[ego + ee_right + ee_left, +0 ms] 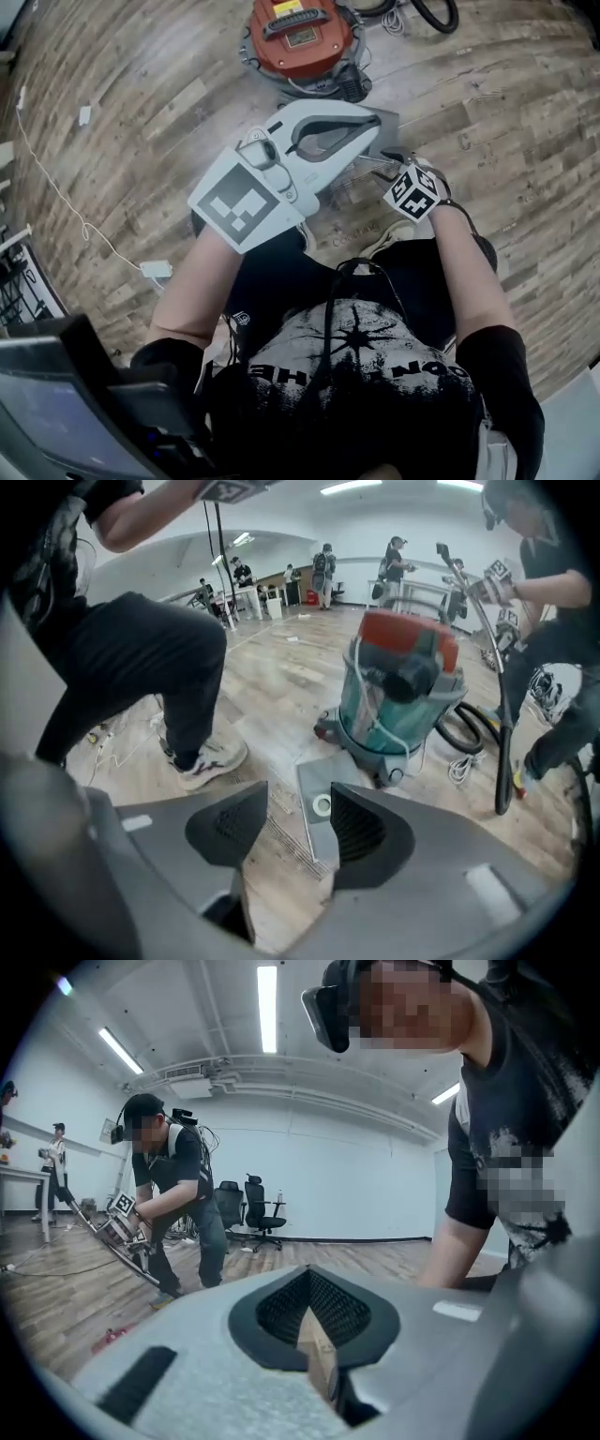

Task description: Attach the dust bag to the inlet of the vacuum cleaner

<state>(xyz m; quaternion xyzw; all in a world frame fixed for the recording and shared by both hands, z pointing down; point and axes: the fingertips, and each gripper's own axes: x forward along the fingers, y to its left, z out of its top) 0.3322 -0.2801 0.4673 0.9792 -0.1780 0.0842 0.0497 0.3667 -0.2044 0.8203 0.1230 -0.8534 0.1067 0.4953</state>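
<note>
The vacuum cleaner (300, 42) stands on the wood floor ahead, a teal drum with a red lid (403, 691). In front of it the grey dust bag (319, 803), with a white ring round its hole, lies flat on the floor. My right gripper (300, 822) hangs above the bag, pointing steeply down, jaws open and nothing between the pads. In the head view it (384, 167) sits right of centre under its marker cube. My left gripper (367, 122) is held high and nearly level, jaws shut (314, 1312). A corner of the bag (388, 124) shows past its tip.
A black hose (469, 728) and a white cord (459, 766) lie right of the vacuum. A thin wire grid (291, 841) rests on the floor by the bag. My shoe (208, 759) is at the left. A white cable (56, 187) crosses the floor. Other people work behind (164, 1204).
</note>
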